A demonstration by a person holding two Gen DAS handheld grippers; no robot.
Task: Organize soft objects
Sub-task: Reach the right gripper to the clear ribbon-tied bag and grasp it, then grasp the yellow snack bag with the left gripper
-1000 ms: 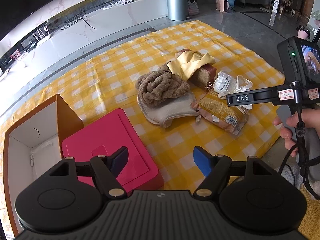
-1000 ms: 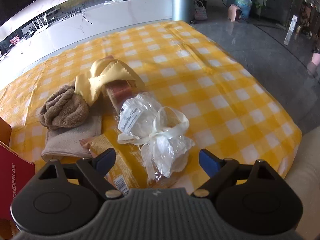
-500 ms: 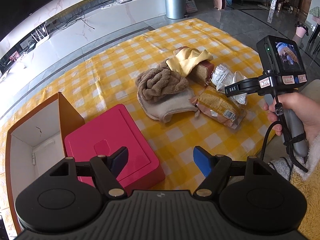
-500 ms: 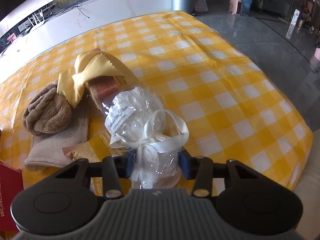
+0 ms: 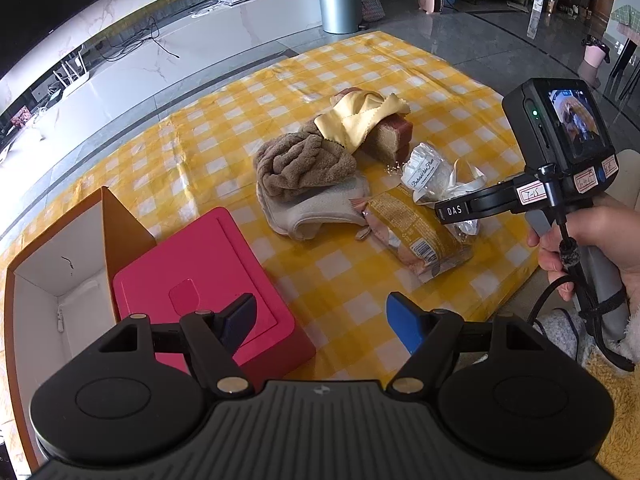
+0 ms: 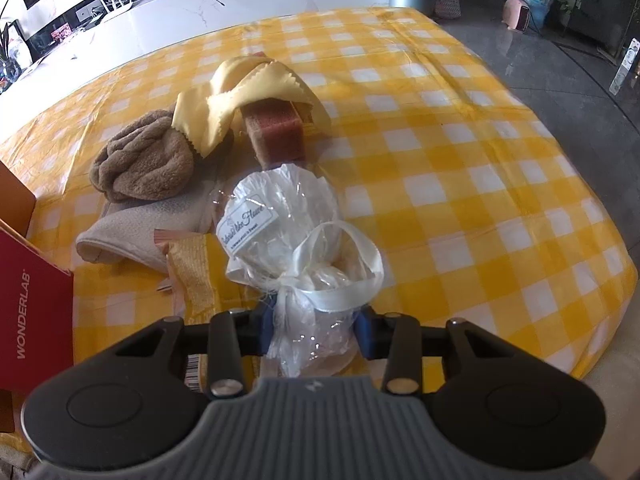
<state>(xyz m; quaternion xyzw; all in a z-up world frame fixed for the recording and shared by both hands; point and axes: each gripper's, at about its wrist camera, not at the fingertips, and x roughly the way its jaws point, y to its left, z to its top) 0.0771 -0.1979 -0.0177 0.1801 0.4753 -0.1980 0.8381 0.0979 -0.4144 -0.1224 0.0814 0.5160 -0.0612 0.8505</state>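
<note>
A clear plastic bag (image 6: 280,216) tied with a white ribbon lies on the yellow checked cloth. My right gripper (image 6: 316,332) has its jaws closing on the bag's tied neck, and both blue pads press the crinkled plastic. In the left wrist view the same bag (image 5: 428,172) lies under the right gripper's black finger. Left of it sit a brown towel (image 5: 304,164), a beige cloth (image 5: 316,208), a yellow cloth (image 5: 360,116) draped over a brown sponge block (image 5: 390,140), and a gold snack packet (image 5: 412,232). My left gripper (image 5: 320,316) hangs open above the cloth with nothing between its fingers.
A pink box (image 5: 200,268) and an open orange carton (image 5: 52,256) stand at the near left. A person's hand (image 5: 592,236) holds the right gripper's handle past the table's right edge. A grey bin (image 5: 338,0) stands on the floor beyond the table.
The right gripper's jaws came together from wide apart onto the bag's neck, and the gripper sank a little toward it. The left gripper stayed open and still.
</note>
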